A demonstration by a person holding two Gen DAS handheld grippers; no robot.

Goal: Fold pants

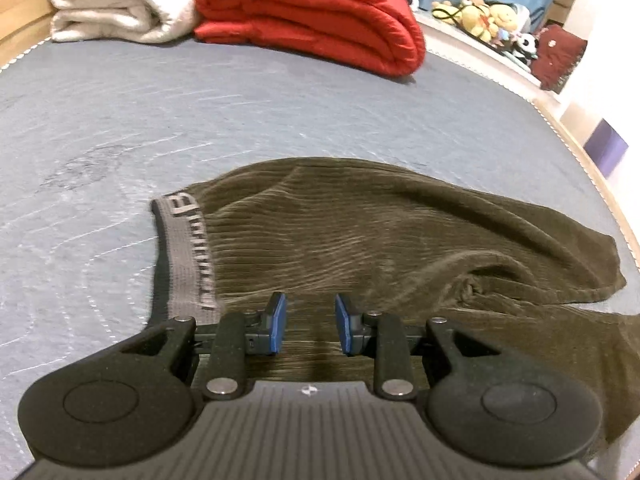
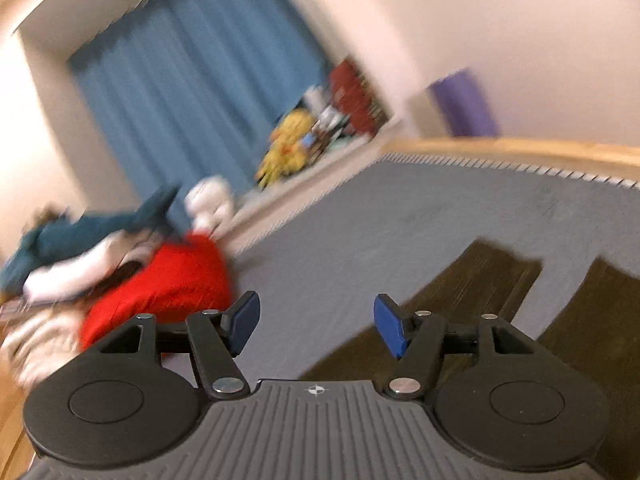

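Dark olive ribbed pants (image 1: 360,232) lie on the grey mattress (image 1: 200,112), with the grey lettered waistband (image 1: 192,248) at the left and the legs running off to the right. My left gripper (image 1: 310,322) is open and empty, low over the pants just right of the waistband. In the blurred right wrist view, my right gripper (image 2: 316,324) is open and empty above the mattress (image 2: 400,216). The two pant legs (image 2: 460,292) lie spread apart at its lower right.
A folded red blanket (image 1: 316,12) and a folded white blanket (image 1: 120,4) sit at the far end of the bed. Plush toys (image 1: 488,16) line a shelf beyond. A wooden bed frame (image 2: 520,148) edges the mattress. A blue curtain (image 2: 192,92) hangs behind.
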